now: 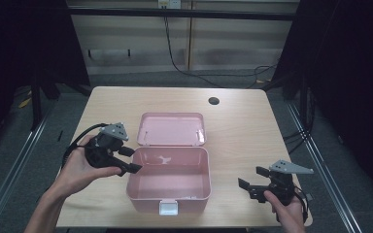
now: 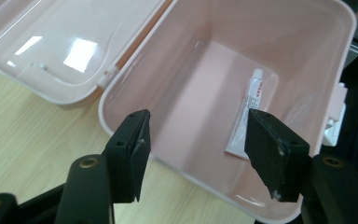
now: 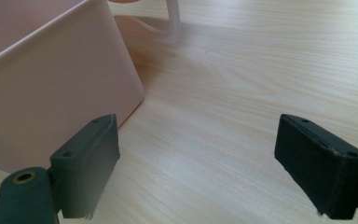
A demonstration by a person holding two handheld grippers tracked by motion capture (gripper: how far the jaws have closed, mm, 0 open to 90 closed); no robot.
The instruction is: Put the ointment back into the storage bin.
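Observation:
A pink plastic box [image 1: 169, 191] stands open in the middle of the table, its lid [image 1: 171, 127] laid back flat behind it. On the box floor lies a small white tube [image 2: 249, 114]. My left gripper [image 1: 131, 160] hovers at the box's left rim; its jaws stand open [image 2: 198, 135] over the inside, and the tube lies farther in, near the right jaw. To the right of the box, near the table's front edge, my right gripper [image 1: 251, 177] is held low, open [image 3: 198, 140] over bare wood. The box wall [image 3: 51, 88] is just beyond its left jaw.
A white latch [image 1: 168, 208] sticks out from the box's front wall. A pale handle loop [image 3: 173, 23] shows behind the box. The wooden table [image 1: 243, 131] has a round cable hole [image 1: 213, 101] at the back. Cables trail on the floor beyond.

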